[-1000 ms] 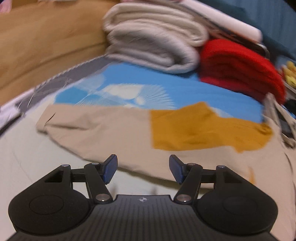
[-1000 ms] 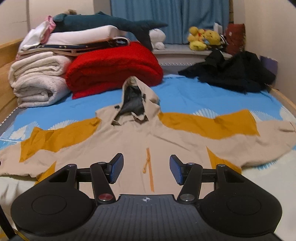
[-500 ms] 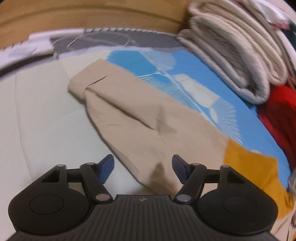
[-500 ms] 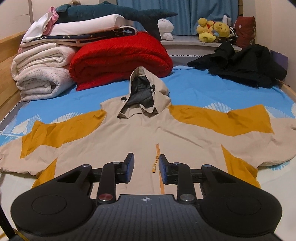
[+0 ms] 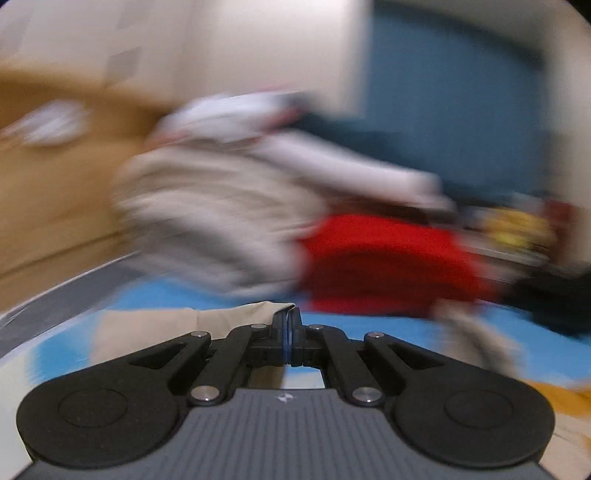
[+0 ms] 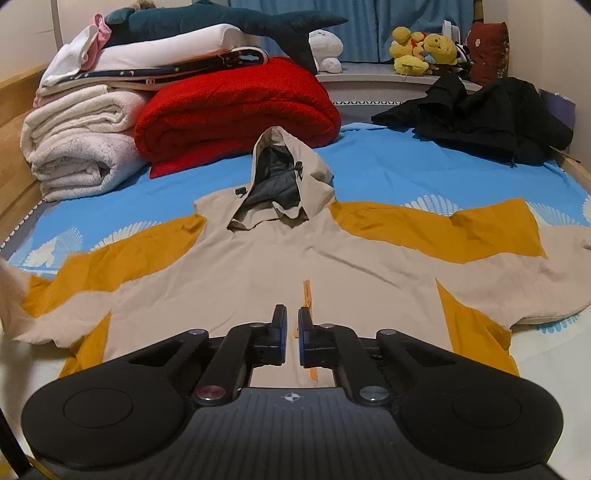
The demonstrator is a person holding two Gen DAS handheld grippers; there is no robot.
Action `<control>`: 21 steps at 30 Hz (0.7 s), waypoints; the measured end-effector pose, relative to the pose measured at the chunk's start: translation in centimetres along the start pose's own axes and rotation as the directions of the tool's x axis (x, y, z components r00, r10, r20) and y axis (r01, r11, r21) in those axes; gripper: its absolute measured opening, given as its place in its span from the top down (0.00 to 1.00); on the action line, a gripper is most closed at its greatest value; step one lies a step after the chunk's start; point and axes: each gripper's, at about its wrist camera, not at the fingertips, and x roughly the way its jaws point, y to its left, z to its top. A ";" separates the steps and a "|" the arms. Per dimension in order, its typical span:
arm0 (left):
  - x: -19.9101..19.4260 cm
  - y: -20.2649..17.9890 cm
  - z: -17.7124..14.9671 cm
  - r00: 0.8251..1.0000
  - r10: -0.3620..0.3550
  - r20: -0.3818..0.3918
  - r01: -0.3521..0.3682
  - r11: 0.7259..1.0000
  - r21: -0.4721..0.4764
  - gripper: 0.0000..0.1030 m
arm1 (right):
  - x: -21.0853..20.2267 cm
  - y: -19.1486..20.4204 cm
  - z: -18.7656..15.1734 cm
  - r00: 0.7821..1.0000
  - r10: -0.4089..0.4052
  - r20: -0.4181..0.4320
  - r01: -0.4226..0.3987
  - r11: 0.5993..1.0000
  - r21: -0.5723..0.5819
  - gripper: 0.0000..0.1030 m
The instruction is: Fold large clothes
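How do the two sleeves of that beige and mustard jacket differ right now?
The left sleeve is lifted and blurred, its beige cuff pinched in the left tongs. The right sleeve lies flat on the blue bedsheet, untouched. Both share a mustard band above beige.

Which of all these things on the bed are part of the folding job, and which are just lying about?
Part of the job:
- jacket, spread flat
- its sleeve, pinched in the left claw
- right claw, nearly closed above the jacket, holding nothing

Just lying about:
- red blanket
- white towels
- shark toy
- yellow plushies
- black clothes
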 end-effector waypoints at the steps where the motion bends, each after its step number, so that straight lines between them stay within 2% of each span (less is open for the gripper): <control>1: -0.7 -3.6 -0.1 0.996 -0.089 -0.008 0.089 0.996 0.031 1.00 | -0.1 -0.2 0.1 1.000 0.003 -0.002 -0.003 1.000 0.010 0.94; 2: -1.3 -8.1 -0.7 0.976 -0.211 -0.056 0.214 0.975 0.062 0.97 | -0.1 -0.5 0.1 1.000 0.005 -0.004 -0.005 1.000 0.020 0.94; 3: -1.3 -11.5 -1.5 0.944 -0.304 -0.126 0.315 0.946 0.073 0.93 | -0.2 -0.8 0.2 1.000 0.005 -0.005 -0.005 0.999 0.032 0.94; 4: -1.2 -14.7 -2.7 0.890 -0.393 -0.229 0.420 0.904 0.079 0.82 | -0.1 -1.1 0.3 1.000 0.005 -0.007 -0.004 0.999 0.043 0.94; 5: -1.4 -17.1 -3.6 0.845 -0.436 -0.310 0.481 0.872 0.086 0.79 | -0.1 -1.5 0.4 1.000 0.005 -0.010 -0.005 0.998 0.057 0.92; 6: -1.9 -18.7 -4.2 0.820 -0.445 -0.359 0.505 0.858 0.091 0.79 | -0.1 -2.0 0.5 1.000 0.003 -0.013 -0.002 0.997 0.075 0.91; 7: -2.8 -19.4 -4.5 0.821 -0.429 -0.377 0.493 0.866 0.089 0.77 | 0.0 -2.4 0.5 1.000 0.001 -0.015 0.001 0.996 0.094 0.90; 8: -3.9 -19.3 -4.3 0.832 -0.408 -0.375 0.466 0.882 0.073 0.67 | 0.0 -2.8 0.6 1.000 0.001 -0.018 0.001 0.993 0.115 0.89; 9: -4.9 -18.5 -3.9 0.848 -0.375 -0.375 0.421 0.906 0.046 0.60 | 0.0 -3.3 0.8 1.000 0.006 -0.021 -0.003 0.990 0.141 0.88; 10: -5.7 -17.4 -3.4 0.868 -0.326 -0.374 0.359 0.933 0.020 0.49 | 0.1 -3.6 0.8 1.000 0.011 -0.025 -0.007 0.987 0.159 0.88; 11: -6.0 -16.0 -2.9 0.884 -0.285 -0.370 0.309 0.951 0.005 0.44 | 0.2 -4.0 0.8 0.999 0.019 -0.031 -0.014 0.984 0.178 0.88; 14: -5.9 -11.5 -2.7 0.928 -0.163 -0.335 0.159 0.986 -0.039 0.41 | 0.6 -4.2 0.7 0.998 0.045 -0.037 -0.036 0.977 0.208 0.88; 15: -5.7 -10.2 -3.4 0.932 -0.124 -0.340 0.113 0.992 -0.052 0.41 | 0.8 -3.9 0.6 0.998 0.054 -0.038 -0.045 0.978 0.202 0.88; 16: -4.7 -9.1 -4.1 0.921 -0.082 -0.382 0.068 0.996 -0.049 0.41 | 1.1 -3.6 0.6 0.997 0.063 -0.038 -0.054 0.979 0.195 0.88; 17: -3.3 -8.4 -4.7 0.894 -0.025 -0.448 0.015 1.000 -0.026 0.42 | 1.3 -3.3 0.5 0.996 0.075 -0.037 -0.067 0.980 0.185 0.88; 18: -2.4 -7.6 -5.2 0.875 0.017 -0.484 -0.026 1.000 -0.012 0.42 | 1.7 -2.7 0.3 0.995 0.092 -0.040 -0.084 0.982 0.171 0.88; 21: -0.4 -5.7 -5.8 0.854 0.072 -0.515 -0.087 0.996 -0.004 0.42 | 3.1 -0.5 -0.5 0.984 0.165 -0.072 -0.154 0.979 0.132 0.88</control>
